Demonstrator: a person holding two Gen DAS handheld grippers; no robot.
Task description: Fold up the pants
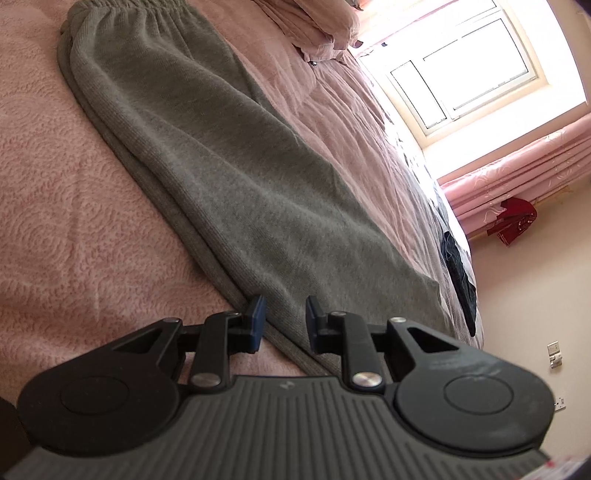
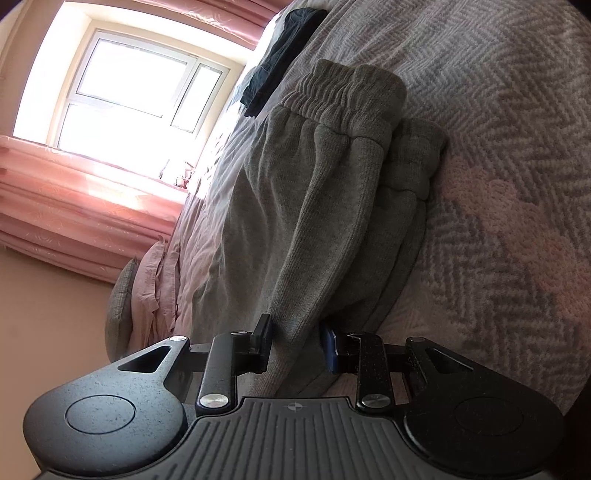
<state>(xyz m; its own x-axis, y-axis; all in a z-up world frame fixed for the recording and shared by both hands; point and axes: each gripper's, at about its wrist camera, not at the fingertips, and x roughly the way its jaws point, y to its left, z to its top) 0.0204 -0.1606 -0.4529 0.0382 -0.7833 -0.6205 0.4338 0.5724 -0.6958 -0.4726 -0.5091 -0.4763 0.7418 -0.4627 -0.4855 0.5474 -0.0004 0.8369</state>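
Grey knit pants (image 1: 229, 173) lie lengthwise on the pink bed cover (image 1: 55, 221), with a gathered elastic band at the far end. My left gripper (image 1: 284, 314) sits low at the near left edge of the pants. Its blue pads (image 1: 258, 317) stand apart, and the flat double hem runs between them with no visible pinch. In the right wrist view the pants (image 2: 295, 206) rise in a ridge toward my right gripper (image 2: 297, 339), which is shut on that fold. Two gathered elastic ends (image 2: 343, 99) lie stacked at the far end.
A herringbone grey-pink cover (image 2: 498, 184) spreads to the right of the pants. A dark garment (image 2: 284, 55) hangs at the bed edge beyond them. Rumpled pink pillows (image 1: 321, 29) lie at the head. A bright window (image 1: 472, 74), pink curtains (image 1: 517, 173) and a red garment (image 1: 511, 221) are behind.
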